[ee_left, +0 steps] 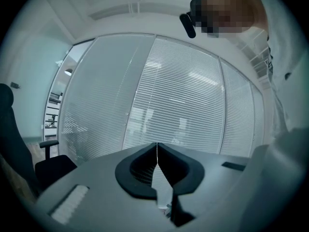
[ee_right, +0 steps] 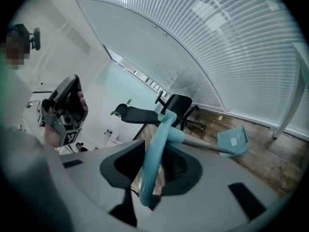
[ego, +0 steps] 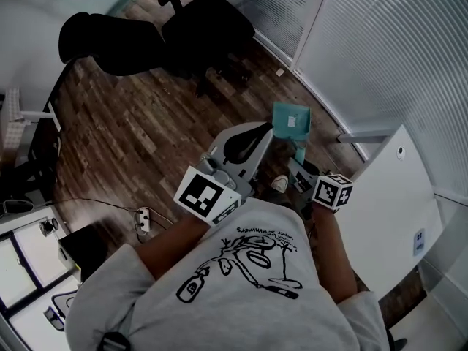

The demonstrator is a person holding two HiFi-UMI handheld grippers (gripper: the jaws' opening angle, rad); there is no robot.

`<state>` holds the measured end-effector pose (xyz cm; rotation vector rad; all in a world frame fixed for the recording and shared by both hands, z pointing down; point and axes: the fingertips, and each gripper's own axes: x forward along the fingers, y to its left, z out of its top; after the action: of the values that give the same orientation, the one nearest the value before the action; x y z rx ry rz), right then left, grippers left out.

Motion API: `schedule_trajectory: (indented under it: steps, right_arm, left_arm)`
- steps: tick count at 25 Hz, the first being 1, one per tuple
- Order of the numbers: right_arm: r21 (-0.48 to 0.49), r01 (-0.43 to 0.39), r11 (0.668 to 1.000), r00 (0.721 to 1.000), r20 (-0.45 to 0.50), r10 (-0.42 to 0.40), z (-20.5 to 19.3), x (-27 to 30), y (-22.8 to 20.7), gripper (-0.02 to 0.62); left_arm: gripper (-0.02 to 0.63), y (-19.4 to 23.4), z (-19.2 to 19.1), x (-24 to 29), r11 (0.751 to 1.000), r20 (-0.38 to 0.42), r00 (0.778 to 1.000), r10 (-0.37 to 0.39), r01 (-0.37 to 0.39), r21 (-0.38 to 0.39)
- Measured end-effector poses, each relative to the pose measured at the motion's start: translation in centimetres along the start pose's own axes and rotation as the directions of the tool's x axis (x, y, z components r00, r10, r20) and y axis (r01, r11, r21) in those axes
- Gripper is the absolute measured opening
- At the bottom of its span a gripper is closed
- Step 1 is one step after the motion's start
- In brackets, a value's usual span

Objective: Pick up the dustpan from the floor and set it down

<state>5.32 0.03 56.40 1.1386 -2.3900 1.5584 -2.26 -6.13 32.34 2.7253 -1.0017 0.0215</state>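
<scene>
The left tool (ee_left: 157, 149) is held level, likely just kept out of the way. Its jaws are pressed together on nothing and face only the window blinds (ee_left: 183, 95). The right tool (ee_right: 153, 156) clamps the teal handle (ee_right: 161, 129) of the long dustpan (ee_right: 232, 140) and tilts down, so the pan hangs ahead, apparently clear of the wood floor (ego: 131, 137). Only the right gripper view shows that grip. The head view hides it behind the tool but places the pan near the glass wall.

Lettering on the shirt (ego: 241, 298) is too blurred to read.
</scene>
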Motion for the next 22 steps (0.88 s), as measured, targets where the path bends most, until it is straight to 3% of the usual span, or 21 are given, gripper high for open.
schedule_trajectory:
  steps: [22]
  right_arm:
    - [-0.029, -0.077, 0.997, 0.987, 0.138, 0.080, 9.9, -10.4, 13.9, 0.089]
  left_arm:
    - [0.002, -1.6, 0.0, 2.4, 0.999, 0.002, 0.999, -0.045, 0.045, -0.002]
